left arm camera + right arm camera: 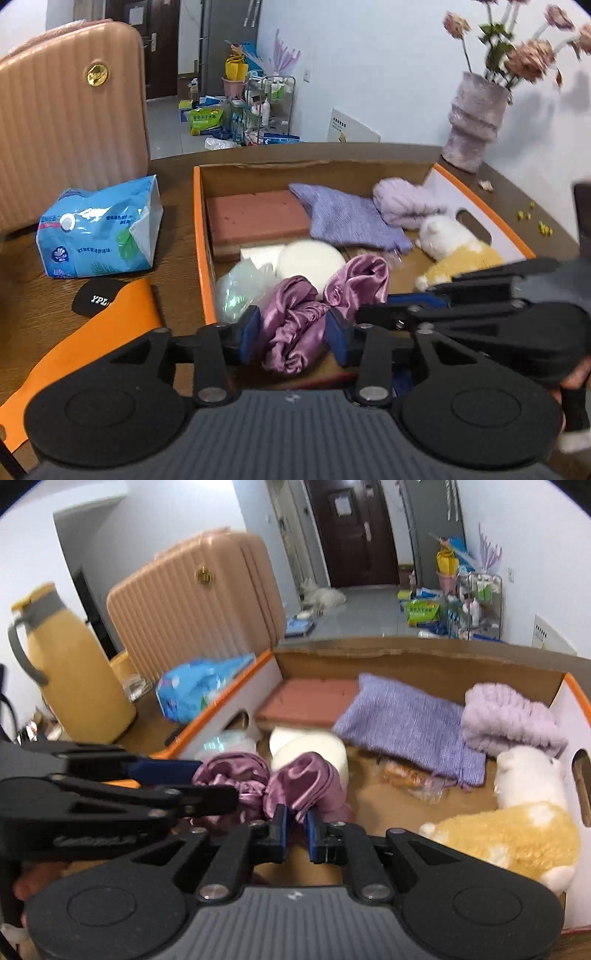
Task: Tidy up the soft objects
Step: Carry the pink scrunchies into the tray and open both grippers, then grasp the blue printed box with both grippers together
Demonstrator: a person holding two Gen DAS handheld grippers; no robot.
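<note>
Left wrist view: a mauve satin cloth (295, 325) lies bunched at the near end of the cardboard box (201, 236), between the blue pads of the left gripper (293, 334), whose jaws stand spread around it; whether the pads press it I cannot tell. The right gripper (296, 825) pinches another fold of the same cloth, jaws nearly pressed together. Just behind the cloth in the box sits a white round cushion (308, 264), with a crumpled clear plastic bag (240, 288) at its left. Farther back lie a pink sponge block (256, 218), a lilac knitted cloth (347, 218) and a fluffy lilac towel (402, 205); a white-and-yellow plush toy (454, 247) rests by the box's right wall. Left of the box, on the worktop (173, 177), lies a blue tissue pack (99, 229).
</note>
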